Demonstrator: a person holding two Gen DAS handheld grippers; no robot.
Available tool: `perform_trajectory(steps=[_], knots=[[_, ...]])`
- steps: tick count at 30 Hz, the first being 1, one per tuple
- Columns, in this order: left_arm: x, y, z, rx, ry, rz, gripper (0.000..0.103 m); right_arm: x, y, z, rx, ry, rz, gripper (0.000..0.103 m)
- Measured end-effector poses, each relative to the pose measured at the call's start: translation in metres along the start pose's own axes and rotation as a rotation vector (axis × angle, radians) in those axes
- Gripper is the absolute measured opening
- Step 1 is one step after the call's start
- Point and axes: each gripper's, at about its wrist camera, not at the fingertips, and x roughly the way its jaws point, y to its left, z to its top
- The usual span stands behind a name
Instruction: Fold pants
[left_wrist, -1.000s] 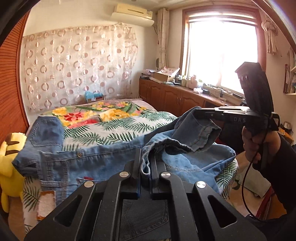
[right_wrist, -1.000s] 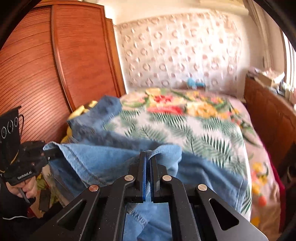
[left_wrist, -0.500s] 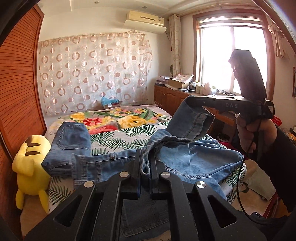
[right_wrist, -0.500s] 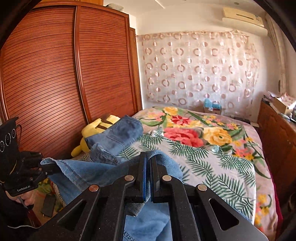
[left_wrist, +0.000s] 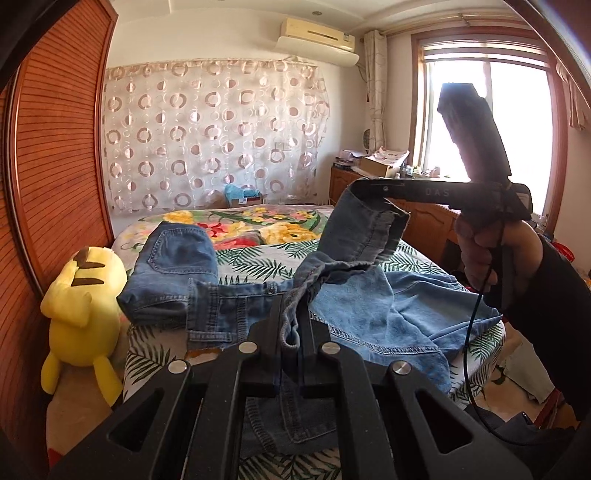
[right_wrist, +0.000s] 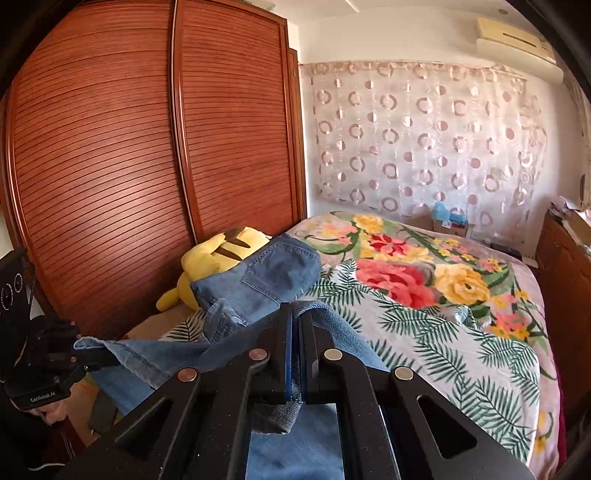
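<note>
A bed (left_wrist: 258, 254) covered in a sheet printed with red and yellow flowers and green fern leaves is filling the middle of the room. A yellow plush toy (left_wrist: 83, 310) with dark brown stripes is sitting on the floor between the bed and a tall reddish-brown slatted wooden wardrobe (right_wrist: 147, 166). A sheer curtain (left_wrist: 210, 136) patterned with pink rings is hanging across the far wall, beneath a cream wall-mounted air conditioner (left_wrist: 317, 38). Sunlight is pouring through a wood-framed window (left_wrist: 491, 122) (too bright to see beyond), above a low wooden cabinet (left_wrist: 424, 218) carrying boxes and clutter.
</note>
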Motion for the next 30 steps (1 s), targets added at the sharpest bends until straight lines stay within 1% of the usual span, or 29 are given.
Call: perform_trajectory(steps=[5,8,12,16,25,30], knots=[[-0.001,0.012,-0.017,-0.018,0.017,-0.009,0.006,0.025,0.006,0.009,-0.009,0.028,0.021,0.002],[0.001,0.018,-0.029,-0.036,0.042,0.004,0.006,0.036,0.011,0.014,-0.016,0.043,0.032,0.002],[0.006,0.031,-0.048,-0.084,0.077,0.01,0.006,0.062,0.018,0.018,-0.023,0.09,0.045,0.002],[0.01,0.04,-0.065,-0.105,0.113,0.023,0.006,0.087,0.028,0.021,-0.037,0.137,0.06,0.002],[0.024,0.053,-0.085,-0.149,0.178,0.032,0.007,0.143,0.054,0.029,-0.07,0.245,0.077,0.002],[0.027,0.058,-0.09,-0.163,0.196,0.043,0.007,0.154,0.06,0.028,-0.071,0.271,0.085,0.002]])
